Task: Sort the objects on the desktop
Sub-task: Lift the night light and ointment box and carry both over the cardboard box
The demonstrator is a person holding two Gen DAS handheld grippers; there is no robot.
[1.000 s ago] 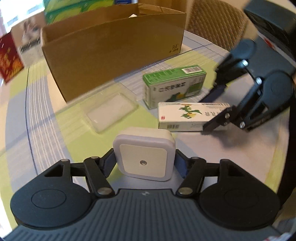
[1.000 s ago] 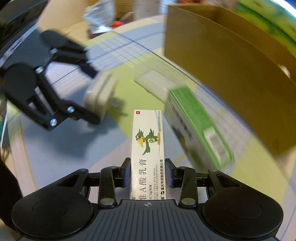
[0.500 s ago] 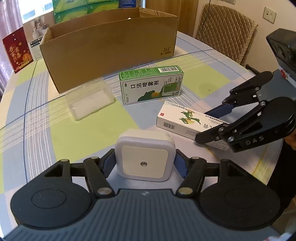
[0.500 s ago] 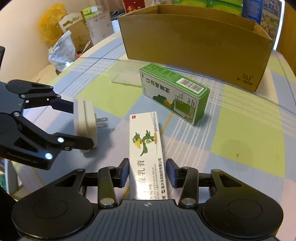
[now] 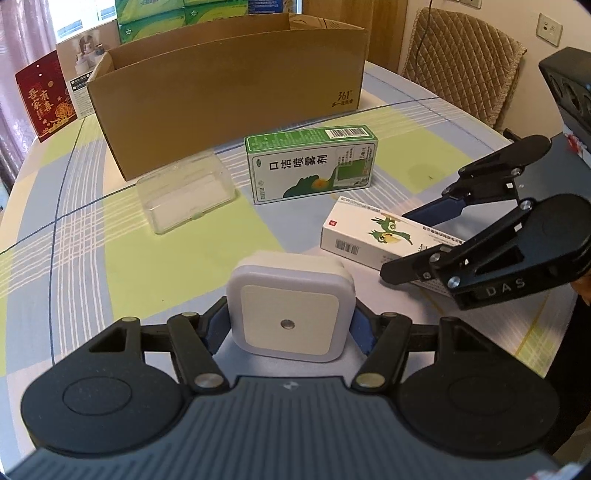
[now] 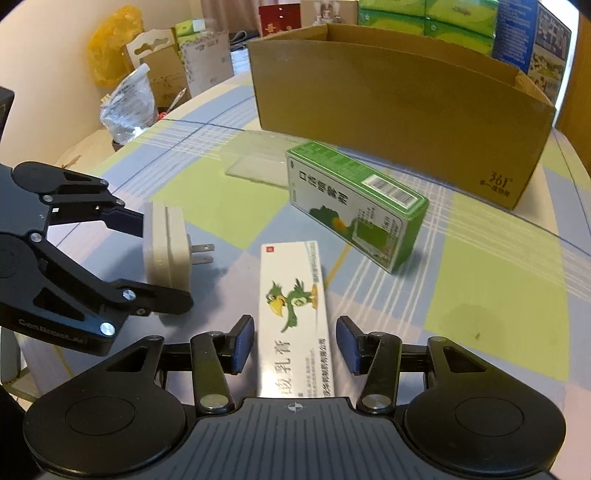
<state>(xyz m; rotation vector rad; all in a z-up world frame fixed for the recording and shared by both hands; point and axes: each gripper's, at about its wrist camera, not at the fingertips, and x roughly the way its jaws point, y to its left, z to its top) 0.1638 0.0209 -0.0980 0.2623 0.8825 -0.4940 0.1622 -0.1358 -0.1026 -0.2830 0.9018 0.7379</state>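
Note:
My left gripper (image 5: 290,326) is shut on a white square night light (image 5: 291,295); from the right wrist view its plug prongs point sideways out of the left gripper (image 6: 159,264). A white ointment box with a green bird (image 6: 293,306) lies flat on the checked tablecloth. My right gripper (image 6: 295,345) straddles its near end, open, with small gaps at both pads. The left wrist view shows the same box (image 5: 369,232) between the right gripper (image 5: 399,242) fingers. A green spray box (image 5: 312,168) and a clear plastic case (image 5: 184,192) sit before the open cardboard box (image 5: 229,92).
A padded chair (image 5: 461,62) stands past the table's far right edge. A red card (image 5: 44,96) and green tissue packs (image 5: 155,14) stand behind the cardboard box. A crinkled plastic bag (image 6: 129,107) and paper bags crowd the far left of the right wrist view.
The right gripper's fingers have spread off the ointment box, which now rests on the cloth. Both cameras have drawn back from the cardboard box. The left gripper still clamps the night light.

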